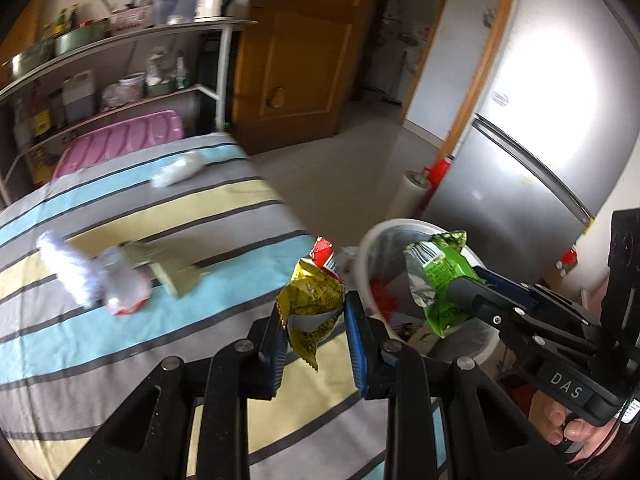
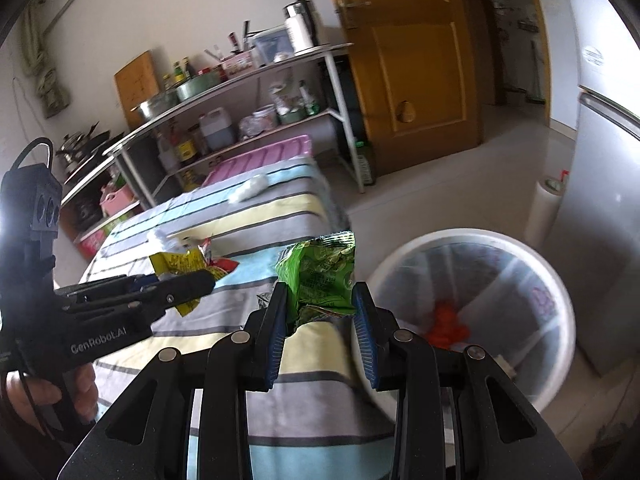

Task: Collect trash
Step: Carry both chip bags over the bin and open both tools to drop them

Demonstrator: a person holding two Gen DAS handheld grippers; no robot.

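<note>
My left gripper (image 1: 314, 312) is shut on a yellow snack wrapper (image 1: 312, 300) with a red end, held above the table's right edge. It also shows in the right wrist view (image 2: 180, 268). My right gripper (image 2: 320, 312) is shut on a green snack wrapper (image 2: 320, 276), which the left wrist view (image 1: 440, 276) shows hanging over the white trash bin (image 1: 366, 256). The bin (image 2: 560, 292) is lined with a clear bag and holds red trash (image 2: 446, 324). More trash lies on the striped tablecloth (image 1: 140, 340): a white fluffy piece (image 1: 68, 268), a red-and-white wrapper (image 1: 126, 288), an olive packet (image 1: 168, 264) and a crumpled white piece (image 1: 178, 170).
A shelf rack (image 1: 120, 40) with pots, bottles and a kettle stands behind the table. A pink lid (image 1: 120, 140) lies at the table's far end. A silver fridge (image 1: 540, 120), a paper roll (image 1: 408, 196) and a wooden door (image 1: 304, 48) are to the right.
</note>
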